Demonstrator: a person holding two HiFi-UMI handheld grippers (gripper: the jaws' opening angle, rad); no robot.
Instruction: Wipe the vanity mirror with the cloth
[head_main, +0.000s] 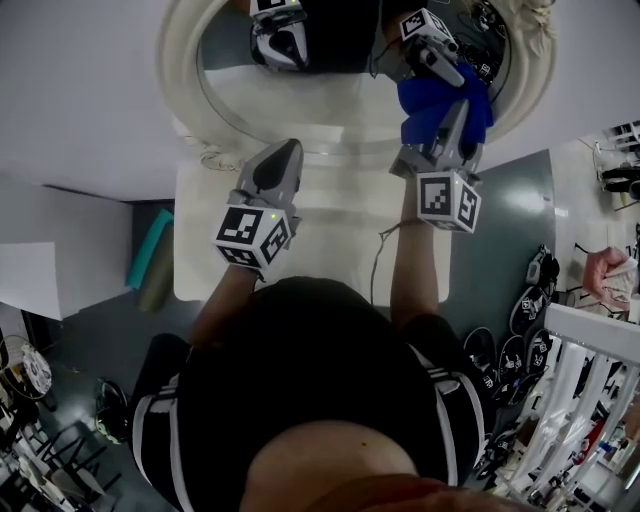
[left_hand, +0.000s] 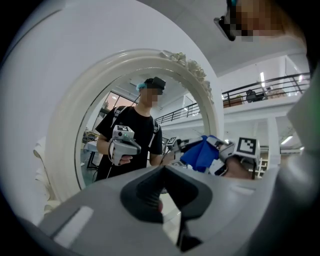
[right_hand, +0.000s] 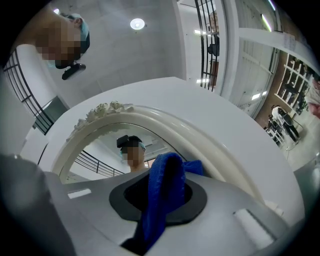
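Our right gripper (head_main: 455, 118) is clamped on the blue cloth (head_main: 432, 100). The cloth bunches out past the jaws and sits against the glass of the vanity mirror (head_main: 330, 100), low on our right side, right by the ornate white frame (head_main: 180, 80). Our left gripper (head_main: 284, 152) has its jaws pinched together on nothing, hanging near the frame's bottom edge over the white tabletop (head_main: 330, 230).

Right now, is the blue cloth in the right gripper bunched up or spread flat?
Bunched up. The blue cloth stands as a folded wad clamped between the jaws of the right gripper, in front of the mirror.
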